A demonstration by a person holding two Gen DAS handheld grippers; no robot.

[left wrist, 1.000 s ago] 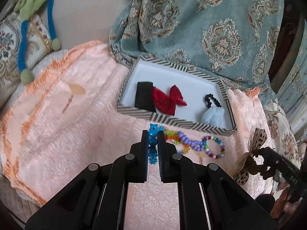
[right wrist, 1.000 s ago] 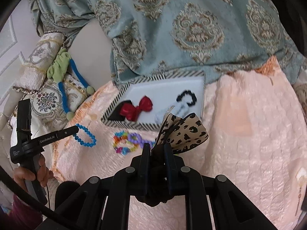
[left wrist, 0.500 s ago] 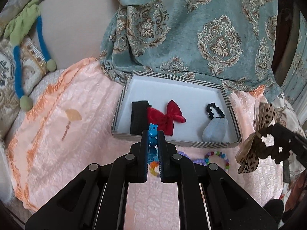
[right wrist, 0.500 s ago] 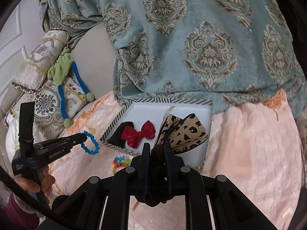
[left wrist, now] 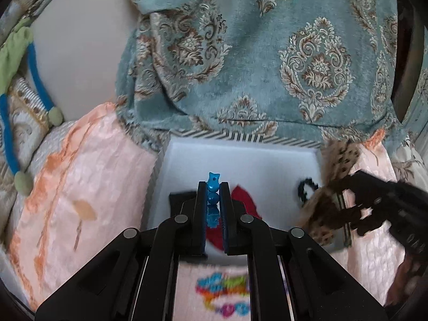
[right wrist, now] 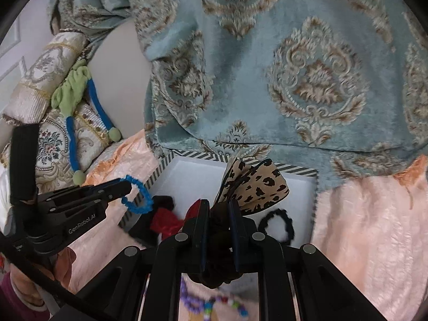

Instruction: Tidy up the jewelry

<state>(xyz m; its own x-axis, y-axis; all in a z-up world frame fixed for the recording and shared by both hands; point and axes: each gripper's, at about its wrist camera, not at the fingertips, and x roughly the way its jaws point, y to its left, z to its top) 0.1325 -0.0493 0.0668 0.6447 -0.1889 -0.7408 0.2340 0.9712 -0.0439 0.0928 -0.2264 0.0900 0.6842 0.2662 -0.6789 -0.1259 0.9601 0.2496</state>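
My left gripper [left wrist: 213, 187] is shut on a blue bead bracelet [left wrist: 213, 183] and holds it over the near left part of the white tray [left wrist: 240, 157]. From the right wrist view the bracelet [right wrist: 137, 195] hangs from the left gripper [right wrist: 125, 187] at the tray's left rim. My right gripper [right wrist: 218, 206] is shut on a leopard-print bow [right wrist: 256, 184] over the tray [right wrist: 195, 176]. In the tray lie a red bow [right wrist: 165, 222], a black piece [left wrist: 182, 200] and a black scrunchie [right wrist: 278, 224].
Colourful bead bracelets [left wrist: 224, 294] lie on the peach quilt [left wrist: 80, 187] in front of the tray. A teal patterned blanket [left wrist: 267, 53] rises behind the tray. A green and blue plush toy [right wrist: 75, 101] lies on cushions at the left.
Both grippers have moved forward toward the tray with their loads. The bead bracelets on the quilt have dropped to the bottom of both views.
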